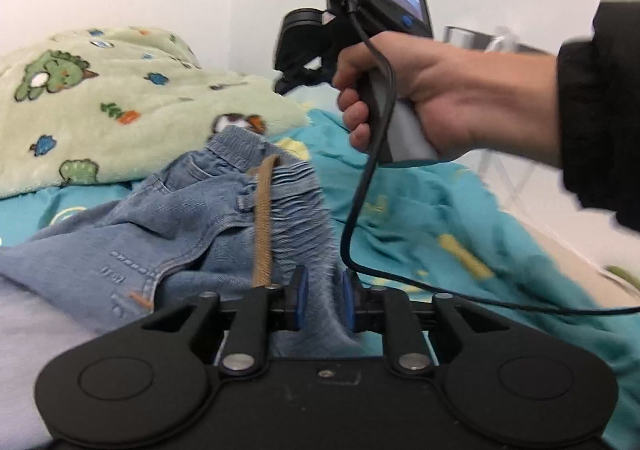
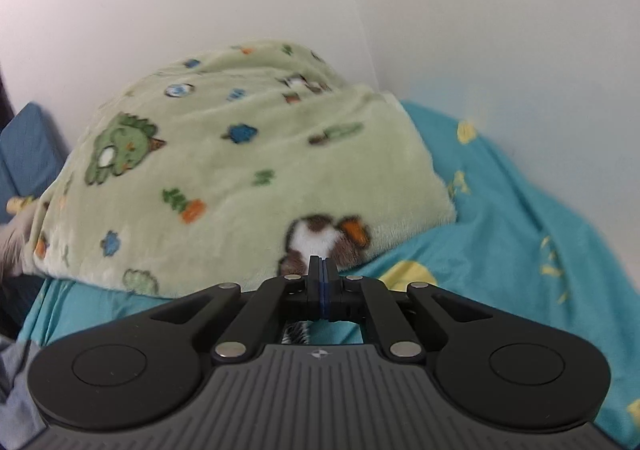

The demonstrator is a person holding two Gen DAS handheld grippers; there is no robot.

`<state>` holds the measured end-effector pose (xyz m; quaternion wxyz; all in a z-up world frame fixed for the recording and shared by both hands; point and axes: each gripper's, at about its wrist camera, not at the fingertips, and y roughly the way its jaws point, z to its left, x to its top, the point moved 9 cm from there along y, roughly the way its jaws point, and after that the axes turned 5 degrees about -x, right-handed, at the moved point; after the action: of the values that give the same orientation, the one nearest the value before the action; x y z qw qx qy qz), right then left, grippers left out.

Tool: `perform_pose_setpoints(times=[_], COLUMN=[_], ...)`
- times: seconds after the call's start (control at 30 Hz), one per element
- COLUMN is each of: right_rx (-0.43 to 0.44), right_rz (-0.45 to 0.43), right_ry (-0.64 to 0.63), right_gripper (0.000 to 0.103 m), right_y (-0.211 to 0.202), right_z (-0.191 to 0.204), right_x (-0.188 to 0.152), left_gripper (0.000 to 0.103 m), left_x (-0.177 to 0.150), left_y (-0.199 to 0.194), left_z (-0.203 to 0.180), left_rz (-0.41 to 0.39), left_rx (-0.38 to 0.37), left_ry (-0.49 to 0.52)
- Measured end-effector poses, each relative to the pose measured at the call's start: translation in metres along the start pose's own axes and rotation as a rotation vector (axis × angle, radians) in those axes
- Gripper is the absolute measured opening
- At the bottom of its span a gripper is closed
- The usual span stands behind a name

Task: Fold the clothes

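A pair of blue jeans (image 1: pixel 192 218) with an elastic waistband and a tan drawstring (image 1: pixel 264 226) lies crumpled on the teal bedsheet (image 1: pixel 440 218). My left gripper (image 1: pixel 325 300) is shut on a fold of the jeans' waistband, the denim pinched between its blue pads. My right gripper (image 2: pixel 323 286) has its jaws pressed together with nothing between them, held above the bed and facing the green blanket (image 2: pixel 224 170). In the left wrist view the right gripper's handle (image 1: pixel 384 114) shows in a hand, raised above the jeans.
A green fleece blanket (image 1: pixel 112 98) with dinosaur prints is heaped at the head of the bed against the white wall. A blue cushion (image 2: pixel 28 146) stands at far left. A cable (image 1: pixel 360 210) hangs from the right gripper's handle. The bed's right edge drops to the floor.
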<state>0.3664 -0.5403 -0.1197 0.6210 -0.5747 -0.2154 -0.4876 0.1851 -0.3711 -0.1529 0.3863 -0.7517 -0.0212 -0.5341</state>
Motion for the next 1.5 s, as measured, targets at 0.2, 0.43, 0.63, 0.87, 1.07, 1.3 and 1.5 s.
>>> perform_pose_setpoints(times=[0.2, 0.43, 0.63, 0.87, 1.07, 1.3, 1.5], right_rx=[-0.031, -0.102, -0.097, -0.011, 0.1, 0.196, 0.207], right_rz=[-0.011, -0.015, 0.004, 0.057, 0.108, 0.092, 0.034], right_ry=[0.039, -0.018, 0.005, -0.063, -0.192, -0.33, -0.523], right_gripper=[0.001, 0.002, 0.004, 0.014, 0.036, 0.048, 0.054], right_y=[-0.059, -0.13, -0.168, -0.177, -0.149, -0.096, -0.056], right_z=[0.026, 0.068, 0.092, 0.149, 0.184, 0.216, 0.25], right_x=[-0.008, -0.024, -0.05, -0.071, -0.113, -0.161, -0.175], left_gripper=[0.024, 0.05, 0.051, 0.052, 0.052, 0.054, 0.054], left_x=[-0.01, -0.014, 0.025, 0.03, 0.009, -0.013, -0.025], left_y=[-0.093, -0.21, -0.288, -0.313, -0.286, -0.26, -0.227], left_z=[-0.027, -0.046, -0.021, 0.063, 0.141, 0.196, 0.23], left_rz=[0.008, -0.117, -0.236, -0.286, -0.278, -0.239, -0.203], left_rx=[0.005, -0.002, 0.039, 0.207, 0.316, 0.38, 0.421], left_ry=[0.081, 0.132, 0.062, -0.125, -0.301, -0.379, -0.424])
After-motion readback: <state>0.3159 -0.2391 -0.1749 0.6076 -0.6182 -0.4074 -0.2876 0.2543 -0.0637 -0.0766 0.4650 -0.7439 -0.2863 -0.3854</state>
